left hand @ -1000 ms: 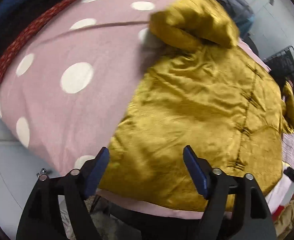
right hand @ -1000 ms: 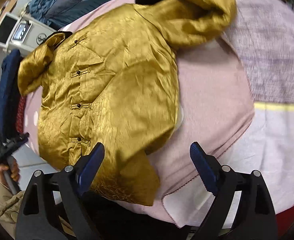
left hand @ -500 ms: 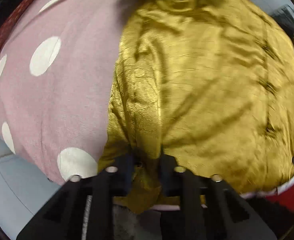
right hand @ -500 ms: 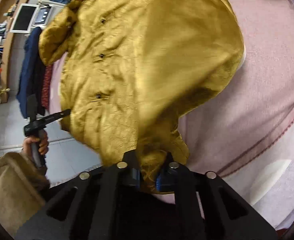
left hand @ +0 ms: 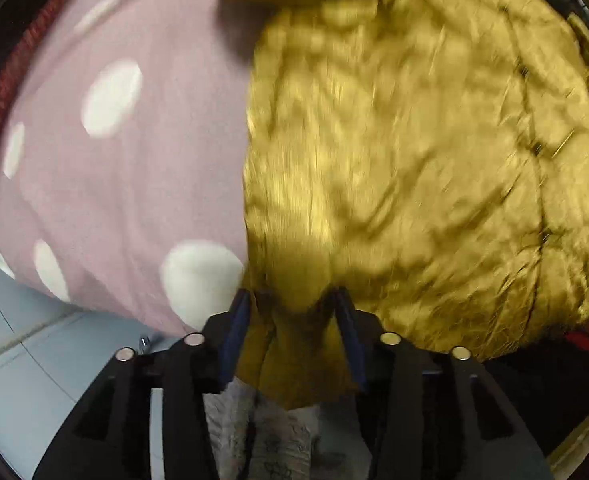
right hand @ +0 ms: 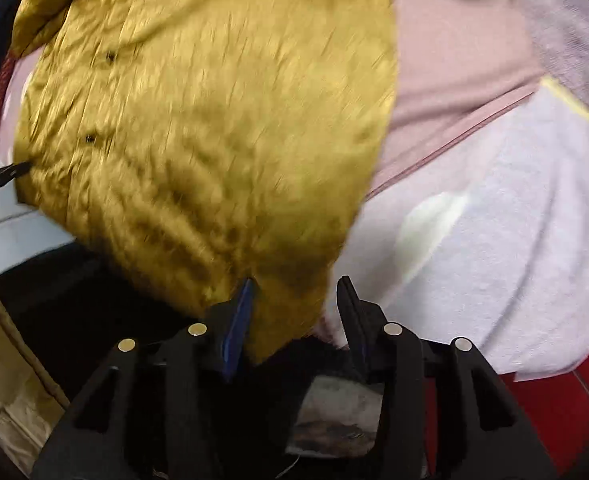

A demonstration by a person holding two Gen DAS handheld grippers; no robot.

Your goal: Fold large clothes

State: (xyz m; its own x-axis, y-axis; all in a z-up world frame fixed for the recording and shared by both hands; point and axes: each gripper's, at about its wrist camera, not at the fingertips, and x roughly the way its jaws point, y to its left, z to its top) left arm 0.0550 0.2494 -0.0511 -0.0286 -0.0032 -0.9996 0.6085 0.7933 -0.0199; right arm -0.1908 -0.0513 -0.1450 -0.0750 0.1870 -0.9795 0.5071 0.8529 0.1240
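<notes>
Gold jacket [left hand: 414, 160] hem lies between both parted hand-held grippers — blurred.

No text, label, brand, number or sign can be read in either view

Both wrist views close above the bed's near edge, facing forward, sharing the golden jacket [left hand: 414, 152] [right hand: 214, 120].

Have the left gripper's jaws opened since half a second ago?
Yes. The left gripper was pinched shut on the gold jacket hem; now its jaws stand apart, cloth loose between them, beside the polka-dot blanket.
</notes>
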